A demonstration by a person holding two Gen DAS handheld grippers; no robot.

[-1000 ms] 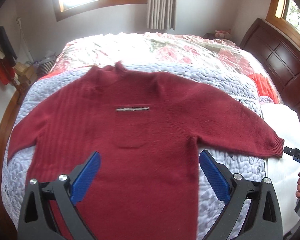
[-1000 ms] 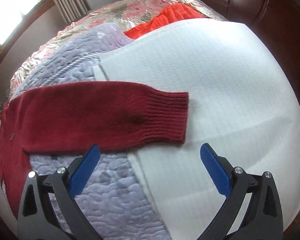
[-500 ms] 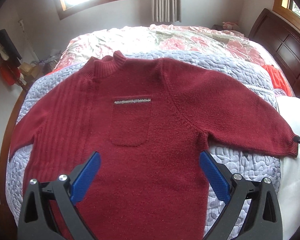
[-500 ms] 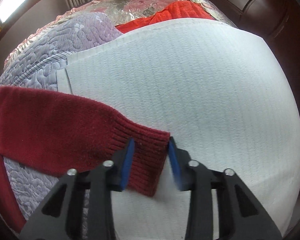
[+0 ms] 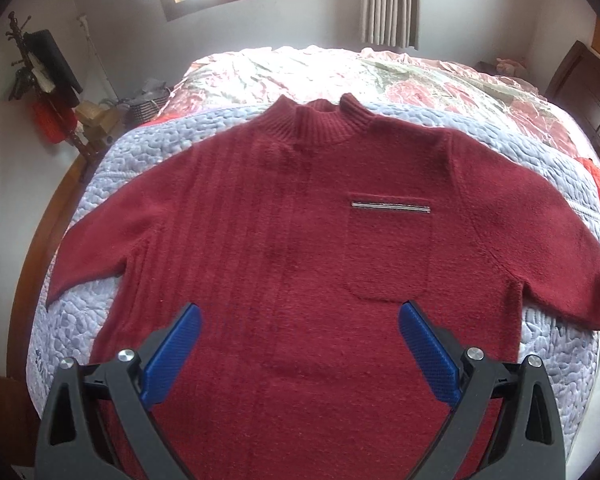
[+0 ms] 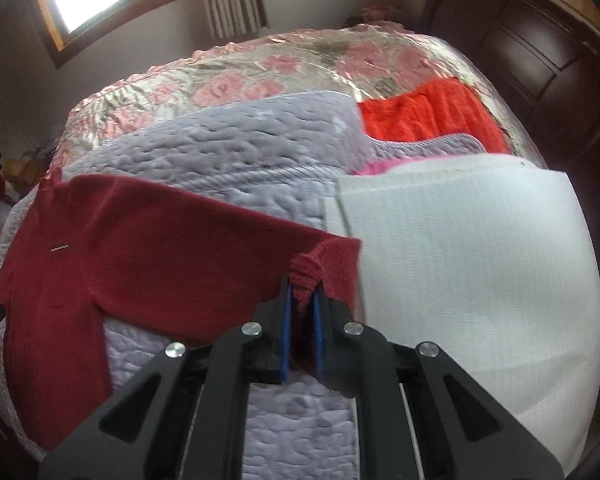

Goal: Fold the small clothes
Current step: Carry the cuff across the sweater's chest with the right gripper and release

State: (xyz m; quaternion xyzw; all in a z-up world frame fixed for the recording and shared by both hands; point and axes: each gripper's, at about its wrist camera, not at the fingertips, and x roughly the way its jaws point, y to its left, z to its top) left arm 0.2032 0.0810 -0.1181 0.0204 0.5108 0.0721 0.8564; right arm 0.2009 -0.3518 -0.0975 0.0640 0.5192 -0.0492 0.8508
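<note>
red sweater [image 5: 308, 248] lies flat, face up on the lilac quilt [image 6: 236, 148]. right gripper [image 6: 301, 300] pinches the sleeve cuff [image 6: 320, 264] at the quilt's edge; left gripper [image 5: 300, 344] gapes above the hem. knit looks soft, limp, light; cuffs and hem give firmest holds

- Your right gripper [image 6: 301, 304] is clamped on the ribbed cuff [image 6: 306, 272] of the dark red sweater [image 6: 140, 248].
- The sleeve lies across the lavender quilt [image 6: 228, 144].
- A white blanket [image 6: 480, 264] sits just beside the cuff.
</note>
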